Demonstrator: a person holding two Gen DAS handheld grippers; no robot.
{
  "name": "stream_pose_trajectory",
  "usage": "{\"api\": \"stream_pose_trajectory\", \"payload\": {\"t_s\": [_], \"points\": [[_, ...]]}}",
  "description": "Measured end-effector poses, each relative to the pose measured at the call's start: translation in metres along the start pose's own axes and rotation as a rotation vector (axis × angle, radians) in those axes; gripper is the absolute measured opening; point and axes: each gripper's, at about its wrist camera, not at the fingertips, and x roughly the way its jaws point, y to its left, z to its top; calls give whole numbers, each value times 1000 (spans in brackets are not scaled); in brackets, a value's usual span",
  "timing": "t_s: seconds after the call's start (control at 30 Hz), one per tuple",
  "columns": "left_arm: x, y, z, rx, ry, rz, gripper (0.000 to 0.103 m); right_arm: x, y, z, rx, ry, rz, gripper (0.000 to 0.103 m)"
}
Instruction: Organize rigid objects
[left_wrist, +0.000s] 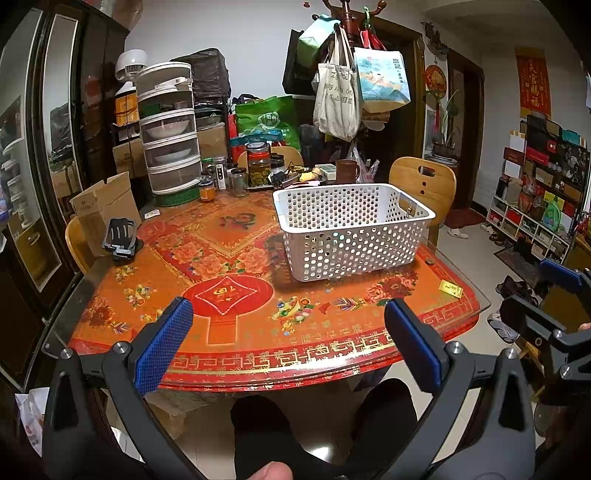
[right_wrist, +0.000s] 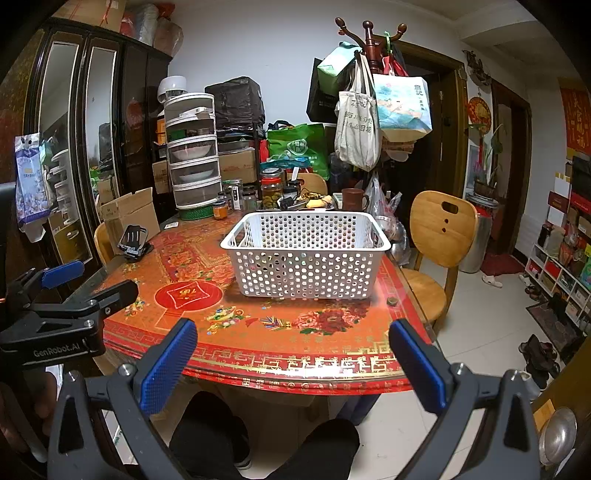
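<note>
Both grippers (left_wrist: 288, 347) (right_wrist: 293, 363) agape, table edge (right_wrist: 295, 373) below

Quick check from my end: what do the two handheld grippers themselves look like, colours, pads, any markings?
Both match: the left gripper and right gripper have dark grey plastic arms with silver pivot screws. The fingers carry flat rectangular blue pads with a fine dotted texture. In the right wrist view, the left gripper's black body reads "GenRobot.AI" in pale letters. No cables show. The person wears dark trousers.

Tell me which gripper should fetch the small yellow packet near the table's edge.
Right, probably. The yellow packet lies right of the white basket, on the side where the right gripper hangs open; the left gripper sits further left.
</note>
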Motion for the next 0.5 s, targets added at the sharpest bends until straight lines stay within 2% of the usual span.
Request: {"api": "stream_pose_trajectory", "payload": {"t_s": [0.5], "points": [[0,-2,-1,-9,0,5,102,0,-1,0,-6,2,1,103]]}}
